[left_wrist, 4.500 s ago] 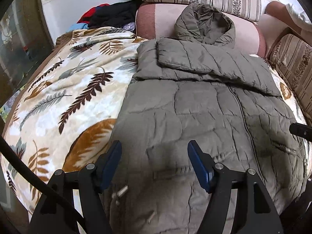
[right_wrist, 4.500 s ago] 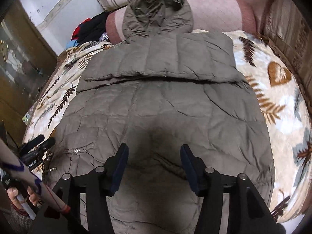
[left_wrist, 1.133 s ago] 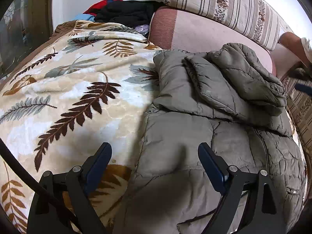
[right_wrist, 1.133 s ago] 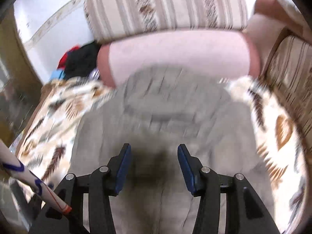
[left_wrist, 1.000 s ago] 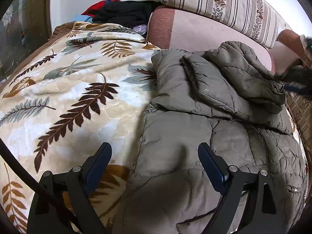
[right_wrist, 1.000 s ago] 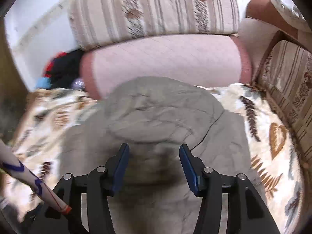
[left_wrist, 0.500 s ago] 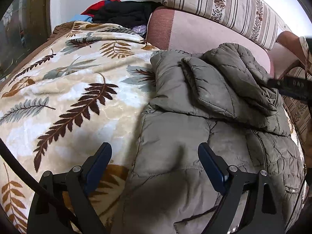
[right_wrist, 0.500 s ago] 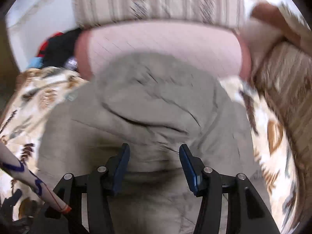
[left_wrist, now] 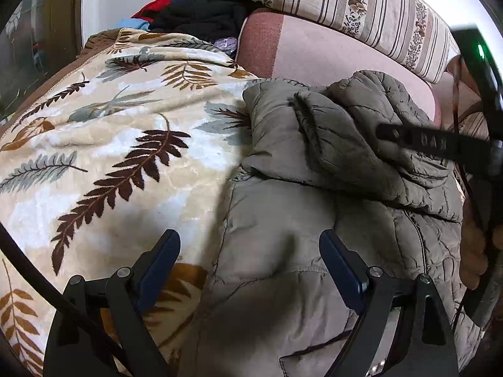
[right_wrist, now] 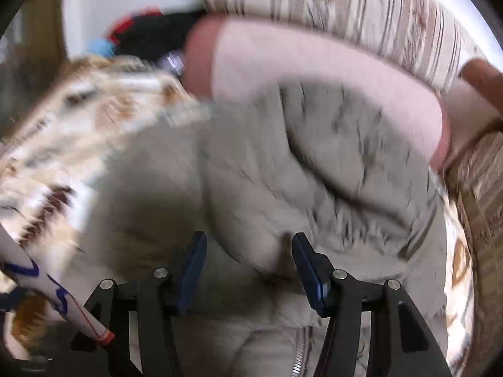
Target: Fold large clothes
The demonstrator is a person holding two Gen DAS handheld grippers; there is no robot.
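The picture is looking blurry. The right gripper is hanging wide open just above a puffy grey coat. The coat is lying on a leafy blanket, with its hood resting by a pink cushion.

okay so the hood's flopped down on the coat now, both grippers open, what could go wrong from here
1. The hood sits bunched and puffy on the padded jacket; it may spring back or leave a lumpy fold unless pressed flat.
2. The jacket lies on a plush leaf-print blanket, so pulling it could drag and undo the folded sleeves.
3. The right wrist view is blurred, so that gripper's aim is uncertain.
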